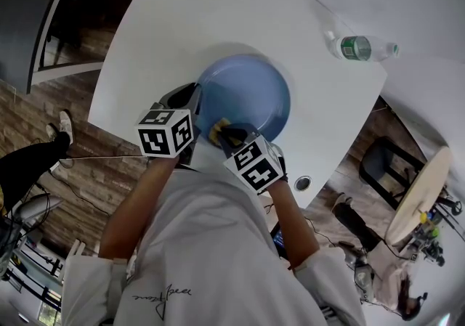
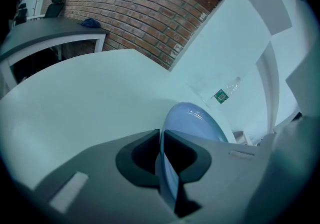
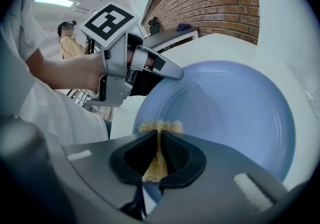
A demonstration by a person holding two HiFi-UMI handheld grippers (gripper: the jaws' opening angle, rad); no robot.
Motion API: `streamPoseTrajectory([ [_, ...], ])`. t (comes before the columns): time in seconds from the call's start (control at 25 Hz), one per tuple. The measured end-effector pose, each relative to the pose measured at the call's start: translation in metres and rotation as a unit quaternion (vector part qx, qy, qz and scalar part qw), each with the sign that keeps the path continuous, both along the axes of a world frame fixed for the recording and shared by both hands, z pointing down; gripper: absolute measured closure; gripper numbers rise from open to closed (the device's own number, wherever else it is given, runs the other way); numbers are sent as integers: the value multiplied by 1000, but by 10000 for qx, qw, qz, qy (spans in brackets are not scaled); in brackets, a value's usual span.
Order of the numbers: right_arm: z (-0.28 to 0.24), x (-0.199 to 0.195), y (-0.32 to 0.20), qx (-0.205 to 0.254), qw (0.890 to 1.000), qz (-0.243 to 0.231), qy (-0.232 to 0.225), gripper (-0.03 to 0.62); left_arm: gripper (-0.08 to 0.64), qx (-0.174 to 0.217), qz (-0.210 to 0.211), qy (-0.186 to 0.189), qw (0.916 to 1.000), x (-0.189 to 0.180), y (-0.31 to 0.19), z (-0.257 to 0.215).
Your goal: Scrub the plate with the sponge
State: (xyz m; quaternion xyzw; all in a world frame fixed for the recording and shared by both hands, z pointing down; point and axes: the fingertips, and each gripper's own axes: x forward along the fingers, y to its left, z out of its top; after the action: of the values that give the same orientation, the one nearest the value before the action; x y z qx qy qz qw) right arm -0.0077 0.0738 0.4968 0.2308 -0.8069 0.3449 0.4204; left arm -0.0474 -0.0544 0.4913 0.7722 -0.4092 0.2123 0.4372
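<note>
A blue plate (image 1: 247, 96) is held tilted above the white table (image 1: 218, 19). My left gripper (image 1: 195, 103) is shut on the plate's left rim; in the left gripper view the rim (image 2: 165, 163) runs edge-on between the jaws. My right gripper (image 1: 227, 137) is shut on a yellow sponge (image 1: 218, 129) at the plate's near edge. In the right gripper view the sponge (image 3: 159, 130) presses against the lower left of the plate (image 3: 235, 103), and the left gripper (image 3: 172, 72) clamps the rim above it.
A clear plastic bottle with a green label (image 1: 357, 48) lies on the table at the far right. A round socket (image 1: 302, 184) sits in the table's near corner. Chairs and a second round table (image 1: 418, 194) stand on the floor to the right.
</note>
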Motion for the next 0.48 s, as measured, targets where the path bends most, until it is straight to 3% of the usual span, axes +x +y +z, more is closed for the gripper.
streamPoseTrajectory([
  [0.48, 0, 13, 11, -96, 9998, -157, 96, 560, 525, 13, 5, 10, 10000, 0, 0, 0],
])
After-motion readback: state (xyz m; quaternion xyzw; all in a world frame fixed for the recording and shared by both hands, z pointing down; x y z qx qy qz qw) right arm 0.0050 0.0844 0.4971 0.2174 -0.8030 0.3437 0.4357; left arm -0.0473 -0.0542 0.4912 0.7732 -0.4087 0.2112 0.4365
